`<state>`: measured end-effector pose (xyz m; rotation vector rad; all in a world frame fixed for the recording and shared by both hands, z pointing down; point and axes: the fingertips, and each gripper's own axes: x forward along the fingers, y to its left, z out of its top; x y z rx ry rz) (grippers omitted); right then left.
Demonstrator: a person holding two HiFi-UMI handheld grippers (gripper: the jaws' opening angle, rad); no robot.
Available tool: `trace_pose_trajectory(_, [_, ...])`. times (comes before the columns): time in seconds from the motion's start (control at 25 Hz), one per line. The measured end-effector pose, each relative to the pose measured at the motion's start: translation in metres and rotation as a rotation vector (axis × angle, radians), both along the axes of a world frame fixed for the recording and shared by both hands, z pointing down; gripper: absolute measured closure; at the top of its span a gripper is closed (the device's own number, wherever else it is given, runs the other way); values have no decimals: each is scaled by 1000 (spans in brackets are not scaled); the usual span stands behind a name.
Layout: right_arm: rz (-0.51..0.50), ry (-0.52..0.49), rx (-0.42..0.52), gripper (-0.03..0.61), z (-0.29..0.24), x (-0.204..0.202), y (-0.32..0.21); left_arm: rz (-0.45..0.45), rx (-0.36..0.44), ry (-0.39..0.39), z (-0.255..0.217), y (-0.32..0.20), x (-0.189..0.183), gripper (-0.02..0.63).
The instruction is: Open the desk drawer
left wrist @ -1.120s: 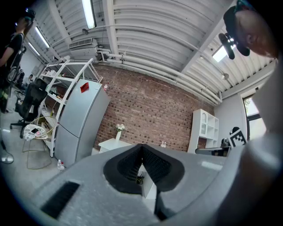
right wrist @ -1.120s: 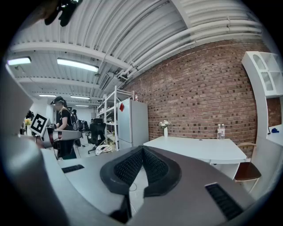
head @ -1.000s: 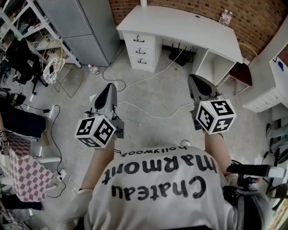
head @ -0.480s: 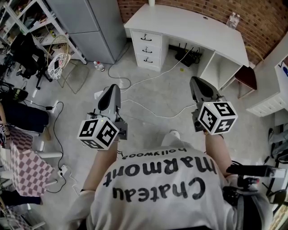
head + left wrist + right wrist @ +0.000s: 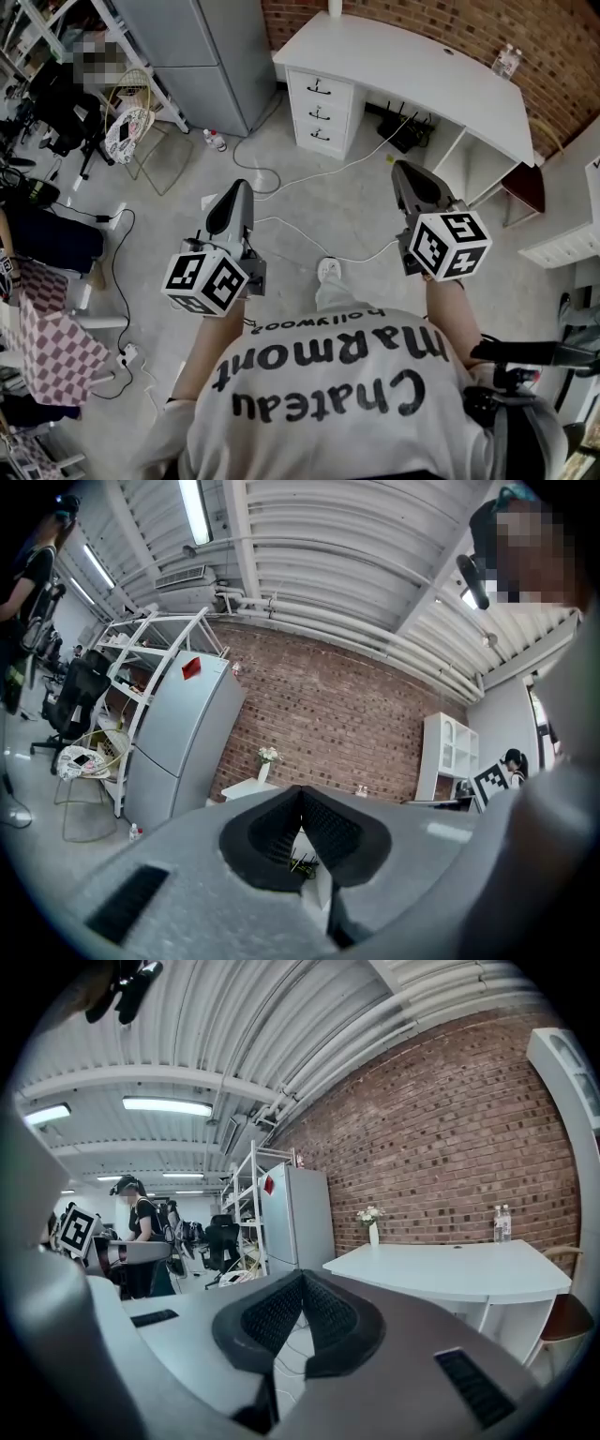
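A white desk (image 5: pixel 403 66) stands against the brick wall ahead, with a stack of three drawers (image 5: pixel 322 113) under its left end, all closed, each with a small dark handle. My left gripper (image 5: pixel 232 195) is held at chest height, well short of the desk, jaws shut on nothing. My right gripper (image 5: pixel 405 176) is level with it on the right, also shut and empty. In the right gripper view the desk top (image 5: pixel 450 1265) lies ahead to the right. In the left gripper view the desk (image 5: pixel 246 787) shows just past the shut jaws.
A grey fridge (image 5: pixel 202 52) stands left of the desk. White cables (image 5: pixel 309 173) run across the concrete floor. A power strip (image 5: pixel 406 133) lies under the desk, a chair (image 5: pixel 527 183) at its right end. Shelving and a fan (image 5: pixel 127 127) are at the left.
The desk and drawers have slid lower and nearer in the head view as I walk toward them. Both grippers keep the same pose, shut.
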<state>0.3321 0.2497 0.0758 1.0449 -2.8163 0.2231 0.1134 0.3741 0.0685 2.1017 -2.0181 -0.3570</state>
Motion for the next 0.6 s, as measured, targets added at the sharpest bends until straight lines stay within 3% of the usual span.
trace_pose_trajectory(0.6, [-100, -6, 8, 569, -13, -97, -169, -28, 11, -13, -11, -160, -70, 600])
